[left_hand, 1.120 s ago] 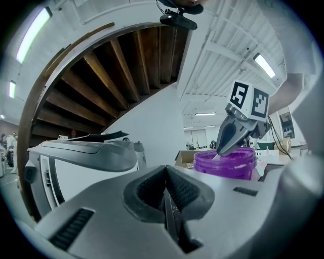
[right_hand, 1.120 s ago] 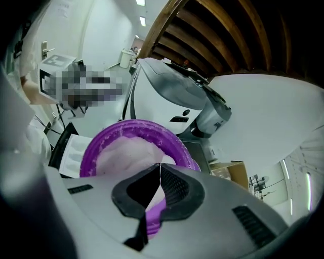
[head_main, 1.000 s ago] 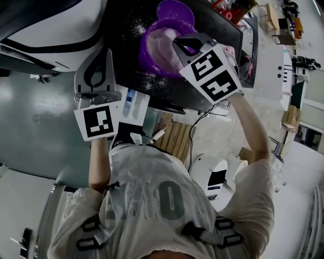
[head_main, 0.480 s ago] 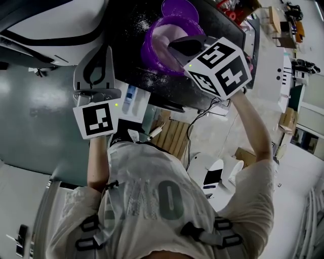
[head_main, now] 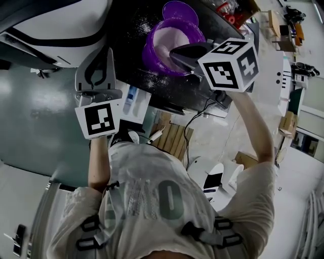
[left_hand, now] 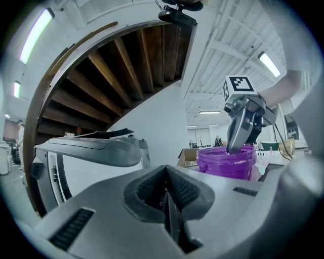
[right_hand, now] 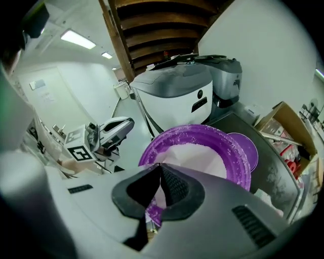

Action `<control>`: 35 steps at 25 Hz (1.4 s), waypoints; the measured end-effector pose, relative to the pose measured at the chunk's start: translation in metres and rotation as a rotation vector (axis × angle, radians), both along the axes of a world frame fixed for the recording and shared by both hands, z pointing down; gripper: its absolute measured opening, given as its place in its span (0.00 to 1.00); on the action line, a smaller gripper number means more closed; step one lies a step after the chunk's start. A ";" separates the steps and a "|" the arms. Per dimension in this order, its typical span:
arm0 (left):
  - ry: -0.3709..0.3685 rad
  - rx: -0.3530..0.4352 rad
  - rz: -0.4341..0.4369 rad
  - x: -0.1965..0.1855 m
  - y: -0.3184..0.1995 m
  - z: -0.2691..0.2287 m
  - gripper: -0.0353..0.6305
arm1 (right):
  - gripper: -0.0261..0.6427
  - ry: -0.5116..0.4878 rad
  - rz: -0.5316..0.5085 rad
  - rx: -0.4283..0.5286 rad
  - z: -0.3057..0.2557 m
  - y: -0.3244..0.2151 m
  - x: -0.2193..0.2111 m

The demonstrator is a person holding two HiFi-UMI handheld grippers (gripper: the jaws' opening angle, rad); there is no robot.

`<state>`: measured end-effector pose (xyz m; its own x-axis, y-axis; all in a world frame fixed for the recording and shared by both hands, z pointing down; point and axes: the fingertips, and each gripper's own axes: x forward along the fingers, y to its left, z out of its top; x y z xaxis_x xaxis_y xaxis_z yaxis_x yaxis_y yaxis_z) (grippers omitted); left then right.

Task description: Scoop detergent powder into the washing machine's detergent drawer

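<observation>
A purple bucket point(head_main: 154, 50) holding white detergent powder point(right_hand: 195, 157) stands on a black table point(head_main: 126, 25). Its purple lid point(head_main: 179, 10) lies just beyond it. My right gripper point(head_main: 177, 53) hangs over the bucket's near rim with its jaws pressed together. In the right gripper view the tips point(right_hand: 161, 166) meet right above the powder, and I see nothing between them. My left gripper point(head_main: 104, 53) is held off the table's left edge, shut and empty, well left of the bucket. A white washing machine point(head_main: 50, 30) stands beyond it.
Spilled powder dusts the black table around the bucket. A white tray-like piece point(head_main: 139, 109) with a blue item in it sits below the table edge, right of my left gripper. Boxes and clutter point(right_hand: 283, 126) lie at the table's far end. Wooden stairs point(left_hand: 126, 66) rise overhead.
My right gripper has rolled and shifted a little to the right over the bucket, so its marker cube shows different faces. The left gripper has barely moved.
</observation>
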<state>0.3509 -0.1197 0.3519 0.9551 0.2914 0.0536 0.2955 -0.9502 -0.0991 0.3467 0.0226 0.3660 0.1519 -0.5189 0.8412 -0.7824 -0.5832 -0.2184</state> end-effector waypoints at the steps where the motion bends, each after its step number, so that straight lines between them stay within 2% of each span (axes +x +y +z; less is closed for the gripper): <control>1: 0.001 -0.002 -0.003 0.000 -0.001 -0.001 0.09 | 0.06 -0.020 0.018 0.018 -0.001 0.000 -0.001; 3: 0.000 -0.006 -0.008 -0.001 -0.001 -0.002 0.08 | 0.06 -0.067 0.073 0.069 -0.004 0.002 -0.002; 9: 0.009 0.007 -0.011 -0.002 -0.002 -0.010 0.08 | 0.06 -0.242 0.323 0.290 -0.011 0.011 -0.001; 12: 0.014 0.020 -0.010 -0.001 -0.001 -0.013 0.09 | 0.06 -0.284 0.393 0.338 -0.014 0.018 -0.002; 16: 0.021 0.032 -0.006 -0.002 0.003 -0.016 0.09 | 0.06 -0.293 0.499 0.383 -0.014 0.030 0.002; 24: 0.046 0.073 0.000 -0.003 0.009 -0.030 0.09 | 0.06 -0.281 0.719 0.567 -0.023 0.047 0.014; 30: 0.073 0.110 0.011 -0.006 0.016 -0.045 0.08 | 0.06 -0.323 0.843 0.760 -0.031 0.059 0.015; 35: 0.112 0.144 0.018 -0.010 0.023 -0.059 0.09 | 0.06 -0.346 0.905 0.934 -0.040 0.064 0.013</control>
<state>0.3405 -0.0969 0.2926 0.9522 0.3053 -0.0106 0.2915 -0.9186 -0.2668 0.3600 0.0871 0.3255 0.5972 -0.7459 0.2949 -0.0286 -0.3872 -0.9216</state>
